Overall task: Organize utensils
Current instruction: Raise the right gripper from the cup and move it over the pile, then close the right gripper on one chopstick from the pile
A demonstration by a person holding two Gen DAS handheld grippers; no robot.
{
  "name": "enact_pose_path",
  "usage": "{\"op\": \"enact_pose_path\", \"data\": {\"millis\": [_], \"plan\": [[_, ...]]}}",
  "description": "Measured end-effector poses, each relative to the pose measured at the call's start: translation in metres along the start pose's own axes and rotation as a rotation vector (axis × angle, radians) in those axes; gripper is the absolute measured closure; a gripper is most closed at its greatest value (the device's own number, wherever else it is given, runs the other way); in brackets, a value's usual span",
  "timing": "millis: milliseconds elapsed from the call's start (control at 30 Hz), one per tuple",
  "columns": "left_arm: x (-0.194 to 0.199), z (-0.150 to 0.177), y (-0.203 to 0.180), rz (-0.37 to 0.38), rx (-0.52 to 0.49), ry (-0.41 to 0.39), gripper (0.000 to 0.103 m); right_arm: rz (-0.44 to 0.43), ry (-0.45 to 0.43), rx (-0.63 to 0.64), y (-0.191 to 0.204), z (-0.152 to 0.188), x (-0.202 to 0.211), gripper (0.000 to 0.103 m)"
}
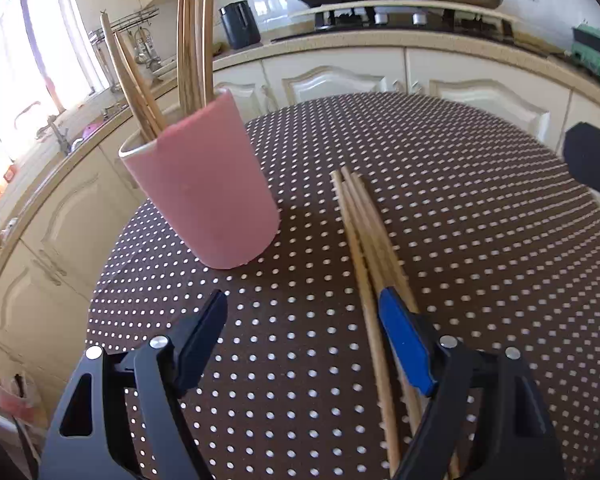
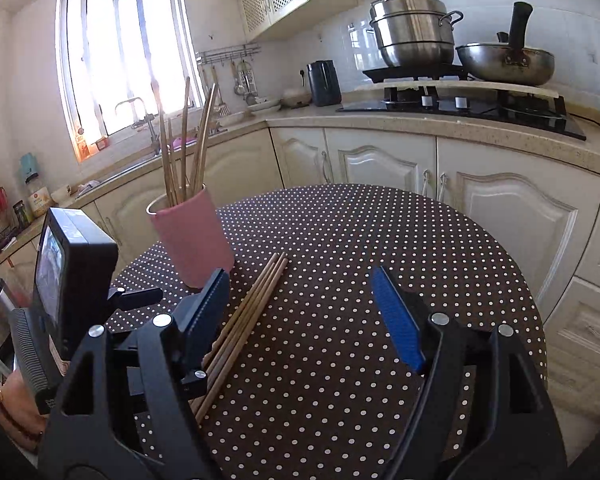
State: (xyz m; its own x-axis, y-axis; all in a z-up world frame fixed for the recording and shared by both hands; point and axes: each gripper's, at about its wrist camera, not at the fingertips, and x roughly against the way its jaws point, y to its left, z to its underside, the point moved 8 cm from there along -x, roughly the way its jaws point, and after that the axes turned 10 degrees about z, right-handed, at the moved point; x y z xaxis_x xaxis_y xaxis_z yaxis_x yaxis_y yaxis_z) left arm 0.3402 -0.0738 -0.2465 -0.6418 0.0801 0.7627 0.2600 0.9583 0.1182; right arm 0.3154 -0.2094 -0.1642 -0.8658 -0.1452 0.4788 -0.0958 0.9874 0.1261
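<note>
Several loose chopsticks (image 1: 364,240) lie flat, running lengthwise away past the left gripper (image 1: 304,320)'s right jaw; both it and the right gripper (image 2: 300,300) hover gaping, empty.

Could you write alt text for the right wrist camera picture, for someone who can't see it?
A loose bundle of wooden chopsticks lies on a round brown polka-dot table, beside a pink cup that holds more chopsticks upright. The right tool hangs open above the table, holding nothing. Kitchen cabinets, a window and a stove with pots fill the background.
</note>
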Motion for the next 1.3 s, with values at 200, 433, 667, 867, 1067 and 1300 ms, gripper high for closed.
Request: {"op": "enact_pose_path", "data": {"millis": [200, 433, 667, 867, 1067, 1300], "plan": [[-0.014, 0.002, 0.001, 0.046, 0.018, 0.030, 0.026, 0.015, 0.090, 0.019, -0.002, 0.006, -0.022, 0.030], [-0.017, 0.003, 0.004, 0.194, 0.085, 0.036, 0.055, 0.011, 0.264, 0.071, 0.014, 0.018, -0.054, 0.030], [-0.014, 0.010, 0.005, 0.211, 0.082, 0.028, 0.088, -0.023, 0.406, 0.100, 0.041, 0.033, -0.082, 0.065], [-0.002, 0.023, 0.013, 0.228, 0.102, 0.037, 0.097, -0.022, 0.480, 0.104, 0.056, 0.039, -0.101, 0.070], [0.012, 0.043, 0.021, 0.235, 0.106, 0.044, 0.097, 0.016, 0.512, 0.129, 0.060, 0.042, -0.112, 0.074], [0.017, 0.049, 0.026, 0.268, 0.129, 0.056, 0.097, 0.031, 0.544, 0.115, 0.064, 0.037, -0.126, 0.079]]}}
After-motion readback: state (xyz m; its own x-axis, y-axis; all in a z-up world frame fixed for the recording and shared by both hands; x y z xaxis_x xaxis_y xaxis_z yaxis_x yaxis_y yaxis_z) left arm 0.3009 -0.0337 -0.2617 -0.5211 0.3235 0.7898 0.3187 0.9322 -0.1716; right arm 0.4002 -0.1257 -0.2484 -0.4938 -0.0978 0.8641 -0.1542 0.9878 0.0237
